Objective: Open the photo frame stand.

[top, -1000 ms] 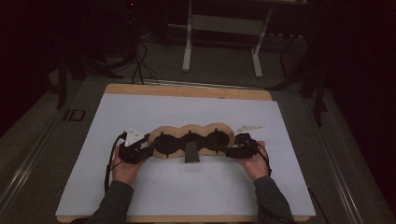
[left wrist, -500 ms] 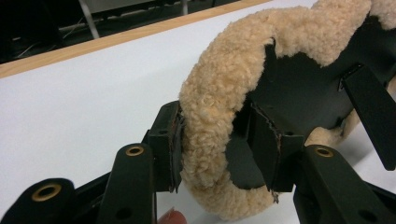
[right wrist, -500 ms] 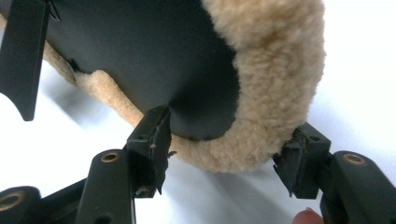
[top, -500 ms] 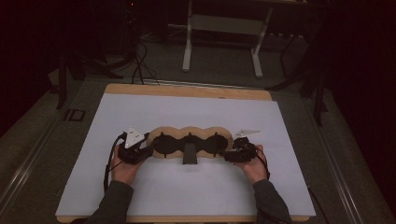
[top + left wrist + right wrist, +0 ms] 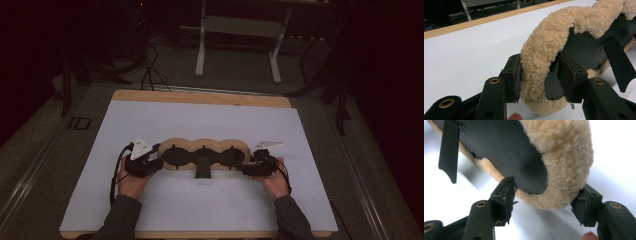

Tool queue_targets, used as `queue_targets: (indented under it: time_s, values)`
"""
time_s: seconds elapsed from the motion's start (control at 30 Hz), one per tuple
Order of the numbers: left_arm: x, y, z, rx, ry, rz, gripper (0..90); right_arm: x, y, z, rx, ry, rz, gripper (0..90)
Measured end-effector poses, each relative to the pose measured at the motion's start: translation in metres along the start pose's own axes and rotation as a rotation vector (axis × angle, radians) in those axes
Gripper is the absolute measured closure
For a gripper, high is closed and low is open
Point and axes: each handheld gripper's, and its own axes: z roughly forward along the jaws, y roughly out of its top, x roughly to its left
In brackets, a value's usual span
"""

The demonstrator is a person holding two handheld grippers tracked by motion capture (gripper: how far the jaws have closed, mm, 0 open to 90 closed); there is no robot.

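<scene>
A long tan fleece cover [image 5: 205, 145] with three black inner panels is stretched between my two grippers above the white table sheet [image 5: 200, 115]. My left gripper [image 5: 159, 161] is shut on its left end. In the left gripper view the gripper [image 5: 541, 82] has one pad on the fleece rim [image 5: 536, 65] and the other on the black panel [image 5: 589, 50]. My right gripper [image 5: 246, 167] is shut on the right end; in its own view that gripper [image 5: 546, 197] clasps the rounded fleece tip [image 5: 564, 170]. Both pairs of jaws have just eased open slightly. A black strap [image 5: 202, 169] hangs from the middle.
The white sheet lies on a table with a wooden edge [image 5: 200, 97]. Behind it stand the legs of a metal frame [image 5: 201, 55], with cables [image 5: 150, 75] on the dark floor. White surface spreads in front of and behind the cover.
My right hand has edged a little toward the front of the table. The left hand and the cover stay about where they were.
</scene>
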Motion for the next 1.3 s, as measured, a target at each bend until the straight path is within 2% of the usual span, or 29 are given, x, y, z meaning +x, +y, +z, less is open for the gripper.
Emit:
queue_targets:
  time_s: [0.13,0.37,0.57,0.97,1.13,1.3]
  values:
    - [0.0,-0.001,-0.003,-0.001,-0.016,-0.001,54.2,0.002,-0.002,-0.002,-0.003,0.007,0.001,37.5]
    - [-0.004,-0.002,-0.008,0.005,-0.021,0.025,53.6,0.005,-0.008,-0.005,-0.015,0.01,0.004,36.3]
    - [-0.008,-0.004,-0.015,0.009,-0.027,0.039,52.8,0.011,-0.011,-0.007,-0.015,-0.013,-0.012,35.6]
    - [-0.012,-0.01,-0.023,0.014,-0.039,0.026,53.0,0.015,-0.016,-0.011,-0.016,-0.01,0.005,34.2]
    - [-0.016,-0.013,-0.028,0.025,-0.04,0.039,52.4,0.016,-0.019,-0.014,-0.01,0.003,0.023,34.6]
    - [-0.016,-0.015,-0.03,0.024,-0.049,0.021,52.0,0.014,-0.022,-0.019,-0.001,-0.005,0.038,34.9]
